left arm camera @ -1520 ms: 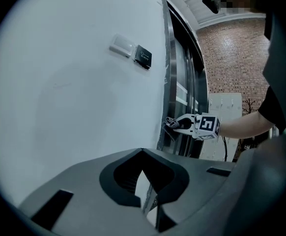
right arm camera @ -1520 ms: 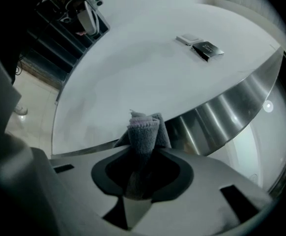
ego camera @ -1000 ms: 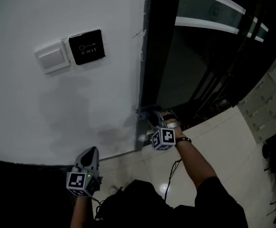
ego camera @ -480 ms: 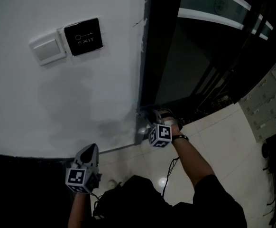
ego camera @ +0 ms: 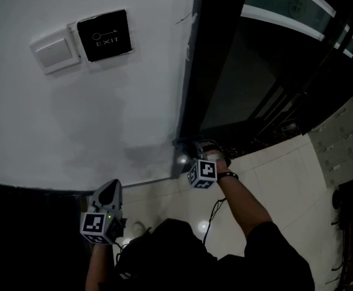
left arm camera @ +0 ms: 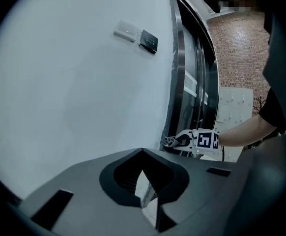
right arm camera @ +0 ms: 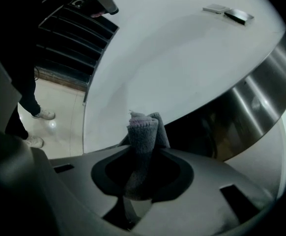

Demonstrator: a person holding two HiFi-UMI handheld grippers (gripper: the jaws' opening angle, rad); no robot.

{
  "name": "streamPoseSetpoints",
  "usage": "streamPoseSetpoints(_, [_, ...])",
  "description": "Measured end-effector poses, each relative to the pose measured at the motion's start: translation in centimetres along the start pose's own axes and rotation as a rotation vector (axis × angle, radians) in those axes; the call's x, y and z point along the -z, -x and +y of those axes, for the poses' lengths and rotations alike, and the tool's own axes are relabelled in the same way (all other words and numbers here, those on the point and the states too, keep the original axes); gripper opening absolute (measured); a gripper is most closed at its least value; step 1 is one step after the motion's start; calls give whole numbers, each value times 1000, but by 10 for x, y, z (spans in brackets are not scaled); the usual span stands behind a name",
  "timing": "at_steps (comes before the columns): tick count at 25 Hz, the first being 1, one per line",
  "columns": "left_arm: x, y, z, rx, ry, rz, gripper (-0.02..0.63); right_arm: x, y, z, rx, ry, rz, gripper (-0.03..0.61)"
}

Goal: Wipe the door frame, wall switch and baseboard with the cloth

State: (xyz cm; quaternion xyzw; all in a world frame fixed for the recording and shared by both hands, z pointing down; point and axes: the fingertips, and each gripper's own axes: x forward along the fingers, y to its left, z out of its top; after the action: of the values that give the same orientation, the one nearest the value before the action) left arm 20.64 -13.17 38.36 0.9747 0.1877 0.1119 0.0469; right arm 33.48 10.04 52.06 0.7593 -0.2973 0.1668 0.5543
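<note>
Writing: a black plate (ego camera: 104, 36) on the white wall (ego camera: 104, 114) reads "EXIT" in pale letters under a small line symbol; no other print can be read.
Wall switch (ego camera: 54, 49): a pale rocker plate touching the left edge of the EXIT plate, far up the wall from both tools.
Markers: each gripper carries a cube with black-and-white square patterns, not letters.
Right gripper (ego camera: 185, 147): its jaws are clamped on the cloth (right arm camera: 143, 140), a grey folded wad that sticks up out of them.
Cloth place: low at the foot of the door frame (ego camera: 210, 59), where the wall's right edge meets the frame, just above the floor (ego camera: 285, 174); whether it presses on the metal or the wall cannot be told.
Left gripper (ego camera: 111, 190): its jaws are together with nothing between them; it points at the low part of the wall, left of the right gripper and well apart from it.
Hard to make out: a black band (ego camera: 25, 223) below the wall at near left is too dark to identify; the glass beyond the frame is mostly shadow, crossed by pale stripes.
Cut off: the person's body fills the near edge of the head view, with only the right forearm (ego camera: 249, 208) clearly lit.
</note>
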Motion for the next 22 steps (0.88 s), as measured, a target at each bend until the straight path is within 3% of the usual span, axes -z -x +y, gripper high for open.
streamPoseSetpoints(13, [9, -6, 6, -53, 10, 21, 0, 11, -27, 41, -116, -5, 30, 97])
streamPoseSetpoints(18, [15, 15, 11, -120, 23, 39, 0, 25, -45, 60, -158, -10, 63, 97])
streamPoseSetpoints(22, [23, 31, 14, -172, 20, 58, 0, 15, -47, 64, -179, -20, 49, 97])
